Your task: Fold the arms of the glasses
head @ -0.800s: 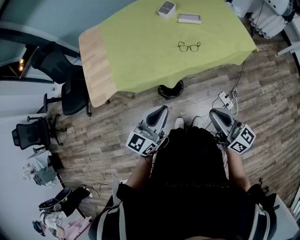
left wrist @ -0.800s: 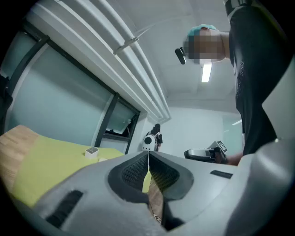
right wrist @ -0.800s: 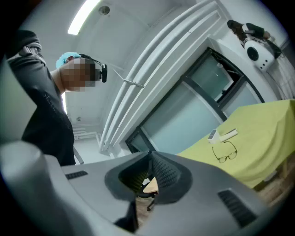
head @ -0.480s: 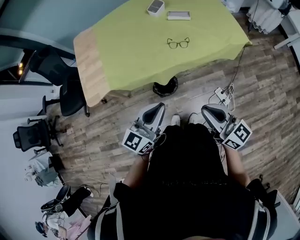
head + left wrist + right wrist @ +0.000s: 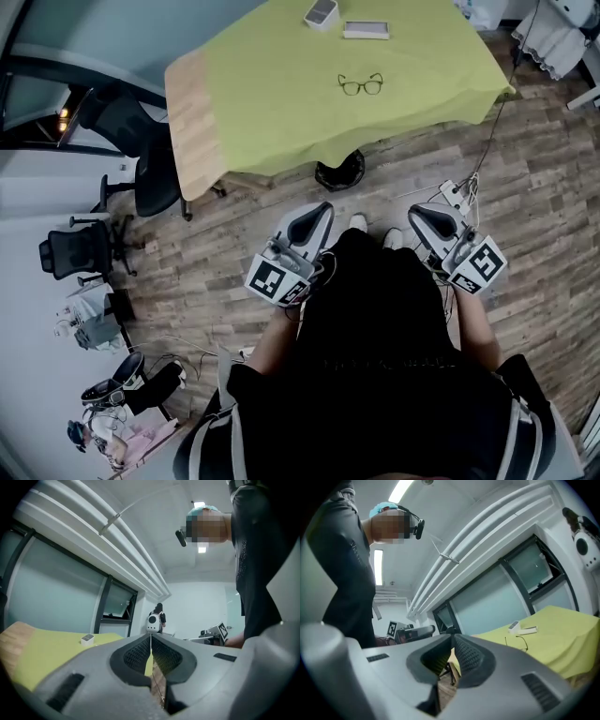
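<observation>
Evidently the folding had not begun. The glasses [image 5: 360,85] lay on the yellow-green tablecloth [image 5: 281,103], well apart from the person, who stood back on the wooden floor [image 5: 216,253]. Just beyond the glasses sat a small white box [image 5: 321,12] and a flat pale rectangular object [image 5: 366,30].

The left gripper [image 5: 317,216] and the right gripper [image 5: 422,217] were held low at the waist, far short of the glasses. Each had its jaws pressed together on nothing.

To my eye the step in hand was the approach. Doing it well would mean stepping up to the glasses and opening both pairs of jaws. One gripper could steady the front frame while the other caught a single thin arm near its hinge. It would need a gentle touch, since so light a frame would likely skid on cloth.
</observation>
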